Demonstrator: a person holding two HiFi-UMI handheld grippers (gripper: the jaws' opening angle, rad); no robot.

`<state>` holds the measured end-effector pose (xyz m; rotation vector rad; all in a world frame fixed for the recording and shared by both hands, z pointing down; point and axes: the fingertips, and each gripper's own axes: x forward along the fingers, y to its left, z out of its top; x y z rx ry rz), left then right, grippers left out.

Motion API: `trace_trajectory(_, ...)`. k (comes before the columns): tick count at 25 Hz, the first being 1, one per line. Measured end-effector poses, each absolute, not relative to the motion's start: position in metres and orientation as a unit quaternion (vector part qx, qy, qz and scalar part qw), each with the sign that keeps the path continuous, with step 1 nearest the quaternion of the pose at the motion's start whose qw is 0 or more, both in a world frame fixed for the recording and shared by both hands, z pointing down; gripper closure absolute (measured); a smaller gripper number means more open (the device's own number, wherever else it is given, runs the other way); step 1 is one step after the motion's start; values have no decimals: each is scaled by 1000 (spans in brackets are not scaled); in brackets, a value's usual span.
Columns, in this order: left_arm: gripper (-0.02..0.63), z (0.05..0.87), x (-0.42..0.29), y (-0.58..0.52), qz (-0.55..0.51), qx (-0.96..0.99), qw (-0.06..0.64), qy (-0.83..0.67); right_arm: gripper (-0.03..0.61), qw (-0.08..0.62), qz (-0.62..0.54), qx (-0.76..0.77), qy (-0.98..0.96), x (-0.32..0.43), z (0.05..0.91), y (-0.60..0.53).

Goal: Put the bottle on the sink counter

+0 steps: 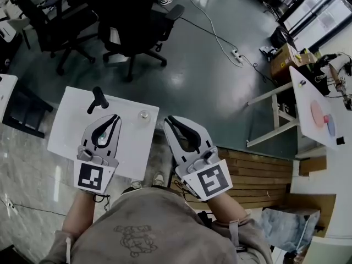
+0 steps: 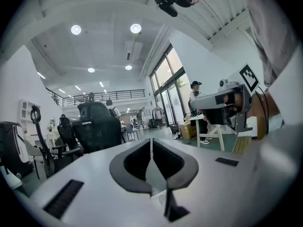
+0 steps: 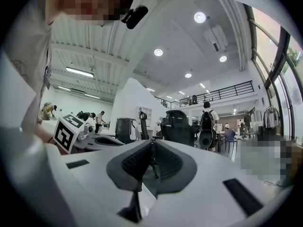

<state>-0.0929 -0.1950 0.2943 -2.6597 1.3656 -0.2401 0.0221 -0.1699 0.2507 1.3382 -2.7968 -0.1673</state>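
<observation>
A black stick-shaped handle (image 1: pixel 97 99) stands on the white square table (image 1: pixel 66 133), near its far edge; a small clear round glass object (image 1: pixel 144 115) sits at the table's far right corner; the left gripper (image 1: pixel 115 117) hangs over its near half, the right gripper (image 1: pixel 169 119) just off its right edge; black wheeled office chairs (image 1: pixel 132 21) stand behind it; a brown slatted wooden platform (image 1: pixel 264 175) lies to its right.

Lower centre, the right tongs (image 3: pixel 151 145) have their jaws closed together, nothing between them. A black office chair (image 3: pixel 178 125) stands mid-frame behind them.
</observation>
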Motion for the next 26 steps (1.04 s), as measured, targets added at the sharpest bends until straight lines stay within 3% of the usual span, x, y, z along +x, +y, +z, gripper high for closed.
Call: trace_trajectory(26, 584, 308, -92, -161, -95, -887, 63, 448, 538, 25, -42, 435, -899, 30, 274, -142)
